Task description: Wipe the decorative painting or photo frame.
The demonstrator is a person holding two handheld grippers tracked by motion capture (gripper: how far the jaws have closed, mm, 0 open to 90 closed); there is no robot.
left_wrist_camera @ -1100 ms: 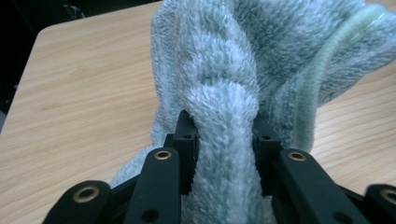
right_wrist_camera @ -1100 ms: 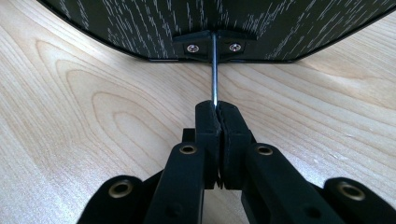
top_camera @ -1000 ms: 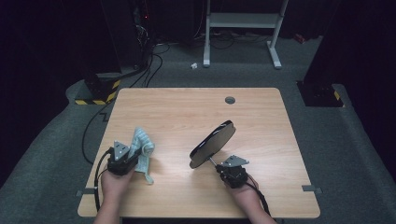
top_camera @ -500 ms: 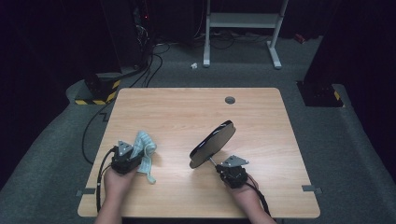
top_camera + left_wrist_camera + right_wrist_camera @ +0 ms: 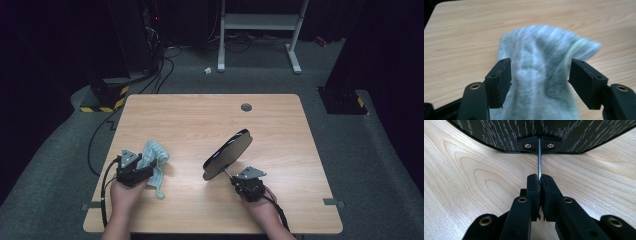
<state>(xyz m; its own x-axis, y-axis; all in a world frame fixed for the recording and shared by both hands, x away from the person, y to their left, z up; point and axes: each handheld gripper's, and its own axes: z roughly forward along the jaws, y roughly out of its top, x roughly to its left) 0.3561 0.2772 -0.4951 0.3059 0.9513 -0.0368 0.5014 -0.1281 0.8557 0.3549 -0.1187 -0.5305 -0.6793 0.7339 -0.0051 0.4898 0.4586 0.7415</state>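
Cloth (image 5: 541,75): one, fuzzy pale-green, bunched on wooden table (image 5: 210,115) between my left claw (image 5: 540,77), pads just been opening, not pressing | one dark oval pan (image 5: 227,154), thin metal stem pinched tight in my right claw (image 5: 539,181)

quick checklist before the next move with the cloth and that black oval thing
1. Right gripper shut on the thin metal stem of the black oval panel: ok.
2. Panel held tilted, its upper edge off the table: ok; whether its lower edge rests on the wood: cannot tell.
3. Left gripper gripping the grey cloth: not ok; the jaws have just been opening, and the cloth lies between them with neither pad pressing on it.
4. Cloth within easy reach of the left gripper, beside the panel: ok.
5. Bare tabletop between cloth and panel: ok.
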